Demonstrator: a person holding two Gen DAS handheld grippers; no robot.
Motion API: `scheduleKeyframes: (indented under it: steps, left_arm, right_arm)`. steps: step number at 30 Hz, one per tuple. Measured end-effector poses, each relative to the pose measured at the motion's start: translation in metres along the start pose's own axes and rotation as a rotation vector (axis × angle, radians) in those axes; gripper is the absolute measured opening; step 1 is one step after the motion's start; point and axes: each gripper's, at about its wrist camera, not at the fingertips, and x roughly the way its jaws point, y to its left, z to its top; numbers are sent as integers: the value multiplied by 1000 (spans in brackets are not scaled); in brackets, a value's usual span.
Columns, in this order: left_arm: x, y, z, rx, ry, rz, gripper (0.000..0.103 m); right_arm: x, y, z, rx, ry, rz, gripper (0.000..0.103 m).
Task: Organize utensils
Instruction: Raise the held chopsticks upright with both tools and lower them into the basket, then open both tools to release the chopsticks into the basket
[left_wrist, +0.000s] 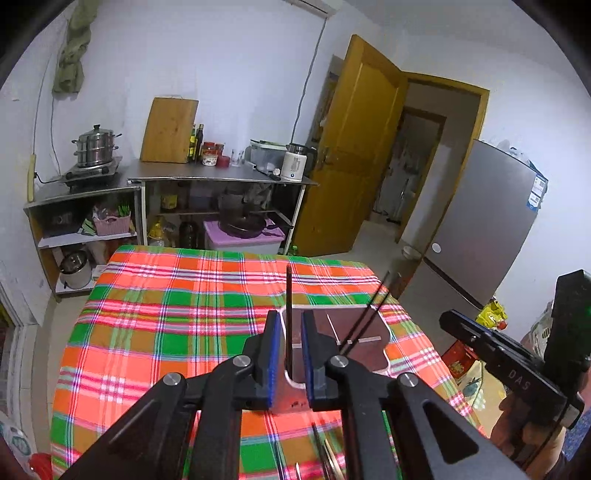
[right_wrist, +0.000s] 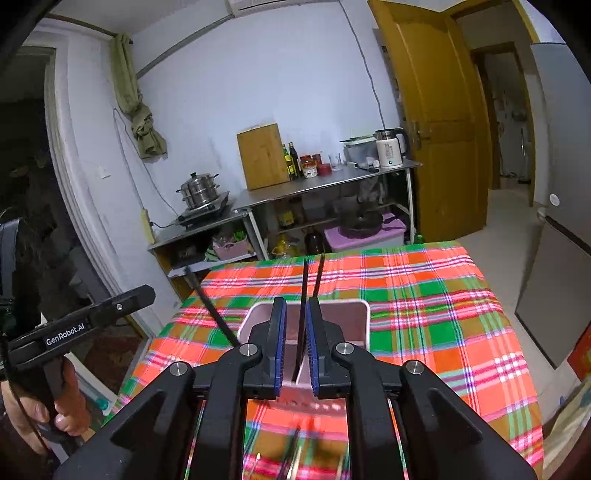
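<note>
A pale rectangular utensil holder (left_wrist: 384, 356) (right_wrist: 364, 321) stands on the plaid tablecloth (left_wrist: 166, 314) (right_wrist: 424, 302). In the left wrist view my left gripper (left_wrist: 288, 354) is over the holder's near corner. One dark chopstick (left_wrist: 288, 295) stands upright in the gap between the blue pads, and neither pad presses on it. My right gripper (right_wrist: 296, 350) is open too, with a pair of dark chopsticks (right_wrist: 303, 288) leaning in the holder between its pads. That pair (left_wrist: 369, 314) also shows in the left view.
Several loose utensils (left_wrist: 325, 454) (right_wrist: 291, 454) lie blurred on the cloth below the grippers. A hand (right_wrist: 33, 417) holds the left gripper's handle at the table's left. Steel shelves (left_wrist: 221, 177) with pots line the far wall, and a grey fridge (left_wrist: 487, 229) stands right.
</note>
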Motion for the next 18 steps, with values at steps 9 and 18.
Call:
scheduleKeyframes:
  steps: [9,18]
  left_arm:
    - [-34,-12,-64,32,6,6,10]
    - [-47,-17,-116,36,50,2,10]
  right_arm:
    - [-42,-3,-45,1,-2,-6,11]
    - [-64,0,-90,-7,33,-12,11]
